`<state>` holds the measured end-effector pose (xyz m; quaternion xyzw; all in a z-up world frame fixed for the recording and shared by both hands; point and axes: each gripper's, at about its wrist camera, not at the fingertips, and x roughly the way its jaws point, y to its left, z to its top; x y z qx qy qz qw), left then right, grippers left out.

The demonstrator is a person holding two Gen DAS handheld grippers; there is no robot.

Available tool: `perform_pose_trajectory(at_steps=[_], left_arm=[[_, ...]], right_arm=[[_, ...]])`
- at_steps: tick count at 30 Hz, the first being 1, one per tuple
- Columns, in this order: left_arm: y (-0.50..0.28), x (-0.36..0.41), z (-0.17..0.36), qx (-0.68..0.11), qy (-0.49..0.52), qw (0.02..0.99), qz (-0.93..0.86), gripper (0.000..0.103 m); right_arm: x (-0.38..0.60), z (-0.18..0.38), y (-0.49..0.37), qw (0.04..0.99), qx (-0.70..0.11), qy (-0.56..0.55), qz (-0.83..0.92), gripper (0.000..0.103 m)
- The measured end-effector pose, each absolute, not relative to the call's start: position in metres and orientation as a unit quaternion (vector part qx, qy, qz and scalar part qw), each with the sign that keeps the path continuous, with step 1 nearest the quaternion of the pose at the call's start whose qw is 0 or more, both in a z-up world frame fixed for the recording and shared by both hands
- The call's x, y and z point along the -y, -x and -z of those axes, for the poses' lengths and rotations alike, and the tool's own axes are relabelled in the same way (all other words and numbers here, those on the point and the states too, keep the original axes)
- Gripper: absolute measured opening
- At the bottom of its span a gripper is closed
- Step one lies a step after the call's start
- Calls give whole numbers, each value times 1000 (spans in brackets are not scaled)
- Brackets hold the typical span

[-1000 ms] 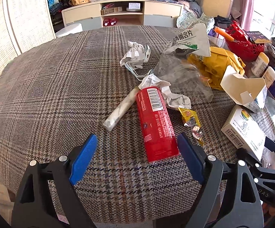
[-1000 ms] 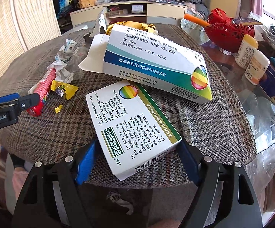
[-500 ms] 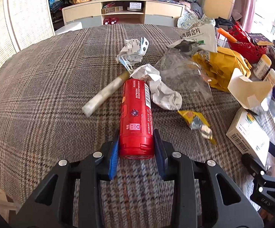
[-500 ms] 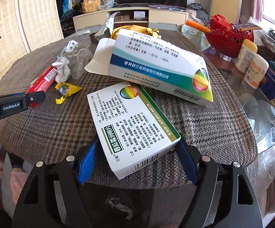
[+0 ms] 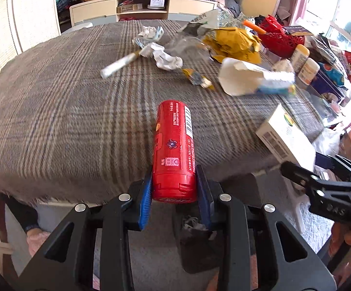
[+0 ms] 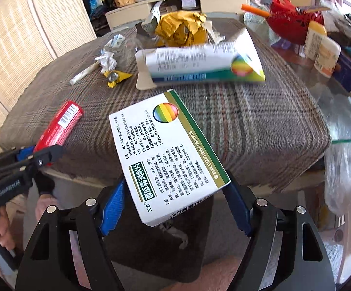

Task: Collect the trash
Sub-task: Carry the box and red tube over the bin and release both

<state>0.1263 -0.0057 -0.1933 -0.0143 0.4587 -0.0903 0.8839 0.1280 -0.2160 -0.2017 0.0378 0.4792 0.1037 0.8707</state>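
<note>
Red tube point(image 5: 174, 155) sat pinched between the left gripper's point(image 5: 174, 195) blue pads at the plaid table's point(image 5: 54, 111) edge. White medicine box point(image 6: 168, 155) was clamped in the right gripper point(image 6: 175, 201).

left gripper point(image 5: 174, 194) is pinched tight around what it's carrying, right gripper point(image 6: 175, 206) clamped wide on its load, both angled downward

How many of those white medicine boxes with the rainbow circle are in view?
2. One medicine box is held in the right tongs off the table's near edge. The other box, flap open, is blurred above the plaid cloth behind it. Others may be hidden.
</note>
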Motion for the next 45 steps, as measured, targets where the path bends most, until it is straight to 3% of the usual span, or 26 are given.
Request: perform_pose_trajectory(at_steps=[12, 24, 26, 28, 32, 39, 41, 45], left_arm=[[-62, 40, 240, -504, 19, 853, 131, 31], [-61, 60, 301, -568, 43, 808, 154, 31], [-61, 60, 301, -567, 43, 808, 153, 36], [-61, 56, 299, -566, 42, 810, 148, 50], [-61, 47, 292, -562, 42, 815, 138, 58], [-58, 20, 270, -551, 52, 826, 111, 82], [-58, 12, 260, -543, 55, 831, 105, 85], [-63, -4, 237, -523, 63, 845, 93, 87]], right_arm=[[225, 253, -78, 831, -541, -86, -100, 75], [219, 282, -80, 815, -563, -109, -83, 78], [221, 283, -82, 816, -562, -108, -83, 80], [221, 282, -83, 819, -558, -108, -78, 84], [226, 275, -85, 825, -549, -110, -69, 86], [246, 251, -82, 839, -528, -116, -56, 94], [252, 242, -81, 843, -520, -124, -58, 99], [258, 216, -83, 858, -494, -129, -63, 99]])
